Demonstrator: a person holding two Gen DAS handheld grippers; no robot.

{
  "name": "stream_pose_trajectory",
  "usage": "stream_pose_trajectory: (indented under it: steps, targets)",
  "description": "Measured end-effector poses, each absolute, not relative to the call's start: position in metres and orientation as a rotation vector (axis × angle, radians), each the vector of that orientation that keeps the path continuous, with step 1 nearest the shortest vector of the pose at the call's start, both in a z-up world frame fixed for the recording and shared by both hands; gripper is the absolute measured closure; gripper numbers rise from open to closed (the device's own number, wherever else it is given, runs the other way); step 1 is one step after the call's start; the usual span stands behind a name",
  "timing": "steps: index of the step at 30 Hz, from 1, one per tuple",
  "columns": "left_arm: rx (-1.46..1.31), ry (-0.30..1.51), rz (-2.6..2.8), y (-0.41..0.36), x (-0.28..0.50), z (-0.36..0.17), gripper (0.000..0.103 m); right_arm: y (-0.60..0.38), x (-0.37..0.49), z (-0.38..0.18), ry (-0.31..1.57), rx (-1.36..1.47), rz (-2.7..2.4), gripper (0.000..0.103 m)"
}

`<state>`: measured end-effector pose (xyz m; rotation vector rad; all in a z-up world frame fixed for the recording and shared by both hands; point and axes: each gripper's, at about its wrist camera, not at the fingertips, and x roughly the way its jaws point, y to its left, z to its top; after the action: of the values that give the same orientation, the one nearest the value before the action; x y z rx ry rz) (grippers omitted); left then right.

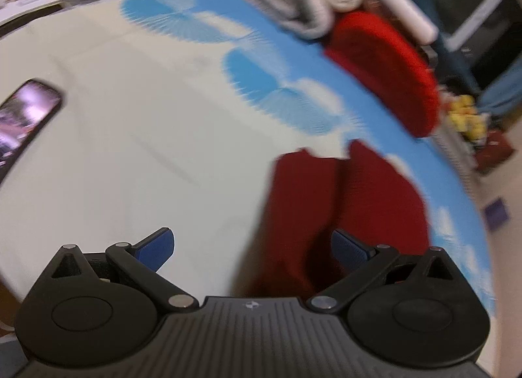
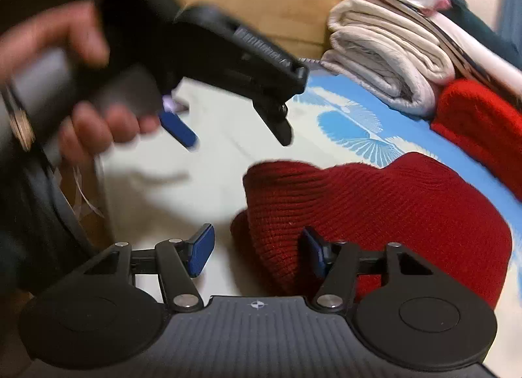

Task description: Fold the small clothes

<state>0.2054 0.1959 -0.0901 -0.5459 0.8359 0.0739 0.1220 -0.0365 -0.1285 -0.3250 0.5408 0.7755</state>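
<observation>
Two grippers are in view, and you hold one in each hand. Your left gripper (image 1: 253, 250) has its jaws spread wide with nothing between the blue pads (image 1: 155, 249); the dark red knit garment (image 1: 345, 211) lies just ahead of it, toward its right finger, and whether that finger touches the knit cannot be told (the frame is motion-blurred). Your right gripper (image 2: 257, 252) is likewise released, jaws apart: the near edge of the dark red knit garment (image 2: 375, 211) lies between them, close against the right pad, with the left pad apart from the cloth. The garment rests bunched on the white mat (image 2: 202, 182), near the mat's blue patterned border. Beyond the garment, further along that border, lies a bright red knit item (image 2: 483, 130), and beyond that a stack of folded pale towels (image 2: 385, 61) touching it. In the right wrist view your left hand (image 2: 81, 90) grips the left tool's handle above the mat, up and to the left of the garment, its fingers open over bare mat. A phone with a lit screen (image 1: 26, 117) lies well to the left of the garment, at the mat's far edge.
</observation>
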Motion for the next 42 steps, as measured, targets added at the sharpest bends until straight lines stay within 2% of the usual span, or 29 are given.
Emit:
stream_pose_trajectory:
  steps: [6, 8, 11, 14, 16, 18, 22, 28, 33, 37, 38, 39, 40, 41, 42]
  targets:
    - [-0.423, 0.864, 0.012, 0.153, 0.213, -0.094, 0.001, -0.104, 0.128, -0.089, 0.46, -0.127, 0.487, 0.042]
    - [-0.331, 0.921, 0.083, 0.14, 0.219, -0.106, 0.0, -0.112, 0.141, -0.097, 0.482, -0.172, 0.368, 0.044]
    - [-0.321, 1.031, 0.197, 0.14, 0.224, -0.132, 0.0, -0.103, 0.157, -0.141, 0.705, -0.232, 0.441, 0.046]
    - [-0.434, 1.049, 0.214, 0.153, 0.218, -0.143, 0.0, -0.091, 0.138, -0.157, 0.648, -0.337, 0.471, 0.047]
    - [-0.477, 1.04, 0.2, 0.156, 0.214, -0.14, 0.0, -0.101, 0.142, -0.144, 0.673, -0.26, 0.517, 0.047]
    - [-0.515, 1.032, 0.194, 0.158, 0.207, -0.136, 0.0, -0.127, 0.152, -0.122, 0.698, -0.115, 0.542, 0.044]
    - [-0.666, 0.977, 0.205, 0.158, 0.192, -0.12, 0.0, -0.191, 0.181, -0.088, 0.635, 0.155, 0.436, 0.012]
    - [-0.717, 0.985, 0.152, 0.129, 0.199, -0.117, 0.0, -0.267, 0.271, -0.113, 0.75, 0.523, 0.273, 0.01]
    - [-0.856, 1.048, 0.181, 0.125, 0.215, -0.155, 0.001, -0.284, 0.349, -0.173, 0.904, 0.743, 0.231, 0.009]
    - [-0.983, 0.986, 0.255, 0.136, 0.222, -0.158, 0.002, -0.283, 0.378, -0.213, 0.937, 0.901, 0.253, 0.009]
    - [-1.002, 0.971, 0.278, 0.139, 0.223, -0.158, 0.014, -0.281, 0.38, -0.217, 0.942, 0.93, 0.29, 0.015]
    - [-1.023, 0.96, 0.301, 0.142, 0.224, -0.158, 0.019, -0.276, 0.385, -0.22, 0.947, 0.952, 0.34, 0.023]
    - [-1.019, 0.961, 0.314, 0.143, 0.224, -0.156, 0.028, -0.268, 0.389, -0.221, 0.952, 0.946, 0.371, 0.034]
    - [-0.983, 0.951, 0.321, 0.14, 0.225, -0.153, 0.039, -0.261, 0.389, -0.216, 0.945, 0.912, 0.391, 0.051]
    - [-0.942, 0.947, 0.325, 0.136, 0.227, -0.149, 0.041, -0.252, 0.39, -0.21, 0.928, 0.86, 0.427, 0.055]
